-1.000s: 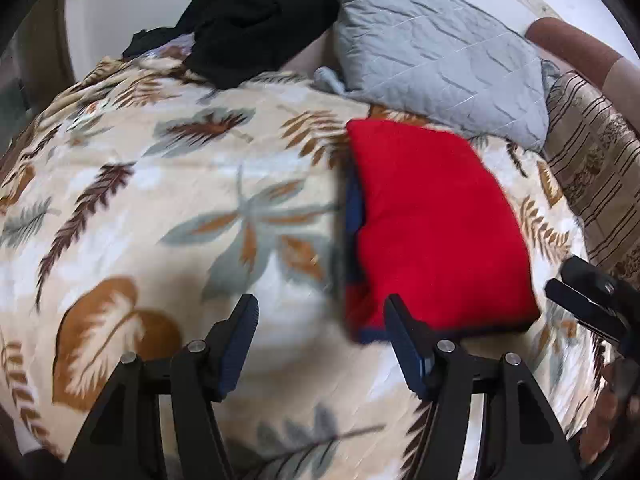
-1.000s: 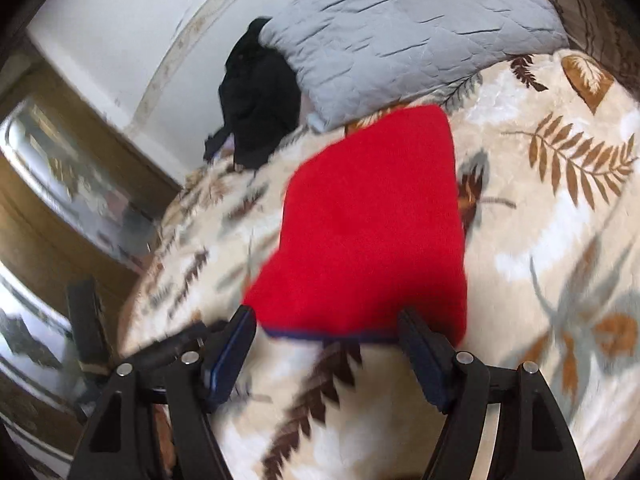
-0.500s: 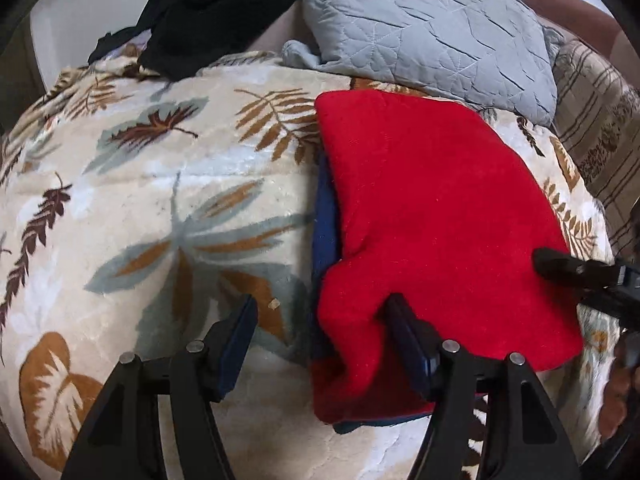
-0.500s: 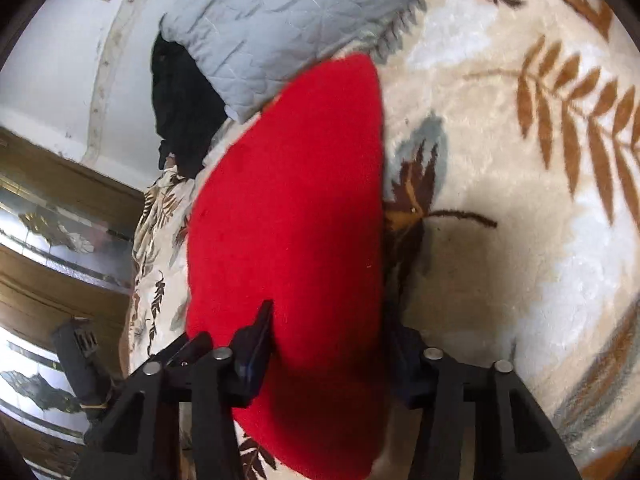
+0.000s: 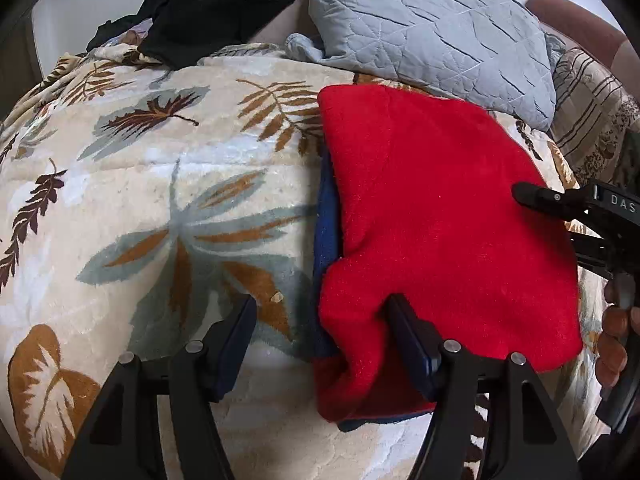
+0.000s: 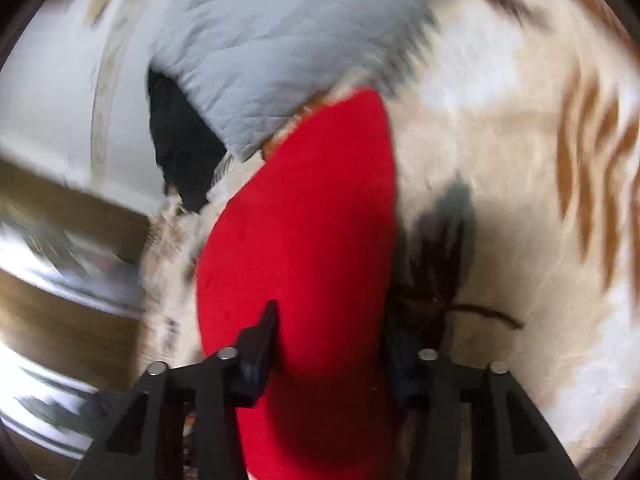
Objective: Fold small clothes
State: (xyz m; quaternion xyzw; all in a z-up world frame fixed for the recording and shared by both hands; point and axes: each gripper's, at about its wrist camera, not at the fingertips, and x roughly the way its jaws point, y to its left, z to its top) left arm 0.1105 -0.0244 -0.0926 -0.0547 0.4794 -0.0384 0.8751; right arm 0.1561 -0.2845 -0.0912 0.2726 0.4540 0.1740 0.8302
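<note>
A folded red fleece garment (image 5: 432, 216) with a navy blue lining lies on the leaf-patterned blanket (image 5: 160, 184). My left gripper (image 5: 324, 336) is open at its near left corner; its right finger (image 5: 408, 332) is tucked under the top red layer, its left finger rests on the blanket. My right gripper (image 5: 532, 196) shows at the garment's right edge in the left wrist view. In the right wrist view the right gripper (image 6: 332, 344) is open and straddles the red garment (image 6: 304, 216), which fills the gap between its fingers. That view is blurred.
A grey quilted pillow (image 5: 432, 20) lies just behind the garment. A pile of black clothes (image 5: 208, 4) sits at the back left. A striped cushion (image 5: 588, 108) is at the right. A wooden, mirrored cabinet (image 6: 60, 272) stands beside the bed.
Both grippers have moved forward onto the garment. The left one's right finger went under the red top layer. The right one slid over the right edge.
</note>
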